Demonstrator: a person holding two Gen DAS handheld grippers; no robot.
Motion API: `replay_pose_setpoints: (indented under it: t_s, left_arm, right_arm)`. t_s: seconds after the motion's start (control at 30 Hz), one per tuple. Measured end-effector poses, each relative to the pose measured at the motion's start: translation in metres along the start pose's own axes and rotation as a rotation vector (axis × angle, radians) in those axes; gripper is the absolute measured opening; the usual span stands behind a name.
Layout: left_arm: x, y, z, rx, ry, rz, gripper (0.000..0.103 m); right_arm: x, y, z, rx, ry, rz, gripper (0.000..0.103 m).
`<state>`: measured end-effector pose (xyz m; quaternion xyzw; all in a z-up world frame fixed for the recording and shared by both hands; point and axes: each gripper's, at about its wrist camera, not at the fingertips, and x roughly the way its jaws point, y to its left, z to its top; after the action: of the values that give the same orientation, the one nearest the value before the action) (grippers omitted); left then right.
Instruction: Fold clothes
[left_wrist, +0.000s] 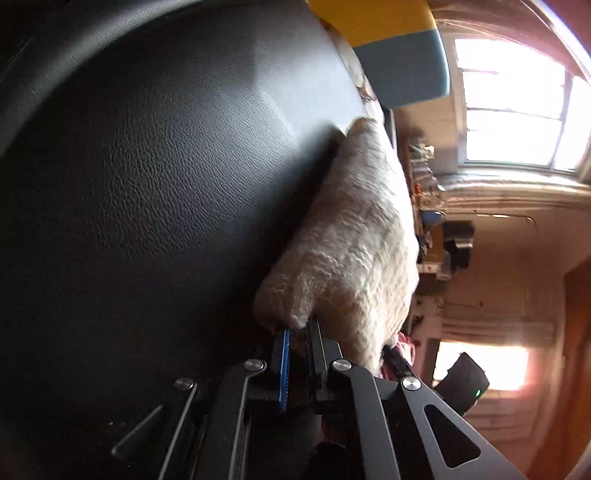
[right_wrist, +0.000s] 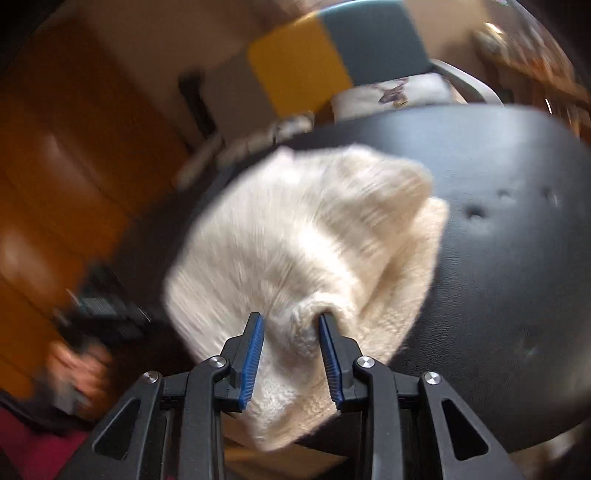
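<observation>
Left gripper (left_wrist: 297, 328): jaws pressed nearly together on a thin edge of the fleece (left_wrist: 351, 236), the pinch sitting right at the tips. Right gripper (right_wrist: 291, 321): jaws part spread, with a thick fold of the same fleece (right_wrist: 295, 229) bunched between the blue pads (right_wrist: 253, 354); both pads appear to bear on the pile, so this reads as a grip on a bulky fold.

Just ahead of both grippers the cream garment lies partly on the black seat (right_wrist: 498, 258), a leather-like cushion. In the right view it is heaped and doubled over itself, with one lobe lifted toward the far side and a lower layer showing beneath on the right. Its near end hangs over the seat edge below the jaws.

Progress, as judged: early to middle. The garment is gathered and held at two points, but no flat, squared fold is visible; edges are not aligned. Remaining: lay it out, bring edges together, press flat.

Clearance: the seat is bare to the right of the right gripper and beyond the fleece, giving room to spread. To the left the seat edge is close, and the garment already overlaps it. Farther out stand a yellow and grey chair (right_wrist: 332, 59), a printed cushion (right_wrist: 395, 94) and a window (left_wrist: 517, 99). A person's hand (right_wrist: 79, 373), blurred, is low left in the right view.
</observation>
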<state>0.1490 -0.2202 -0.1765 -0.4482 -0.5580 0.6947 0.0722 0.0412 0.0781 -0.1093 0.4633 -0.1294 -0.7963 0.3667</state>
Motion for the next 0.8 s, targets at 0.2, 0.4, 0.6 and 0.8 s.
replay_pose_setpoints:
  t_s: [0.2, 0.4, 0.6, 0.8]
  left_arm:
    - [0.012, -0.010, 0.013, 0.062, 0.023, 0.000, 0.008]
    - [0.036, -0.015, 0.025, 0.092, 0.026, 0.003, 0.007]
    - [0.009, -0.011, 0.033, 0.143, 0.036, 0.038, 0.007]
    - [0.016, -0.020, 0.035, 0.231, 0.052, 0.133, 0.007]
  right_arm:
    - [-0.013, -0.059, 0.018, 0.274, -0.117, 0.099, 0.036]
    - [0.031, -0.086, 0.038, 0.449, -0.092, 0.215, 0.039]
    - [0.050, -0.052, 0.058, 0.251, -0.013, 0.022, 0.017]
    - [-0.004, 0.012, 0.105, -0.083, -0.124, -0.175, 0.008]
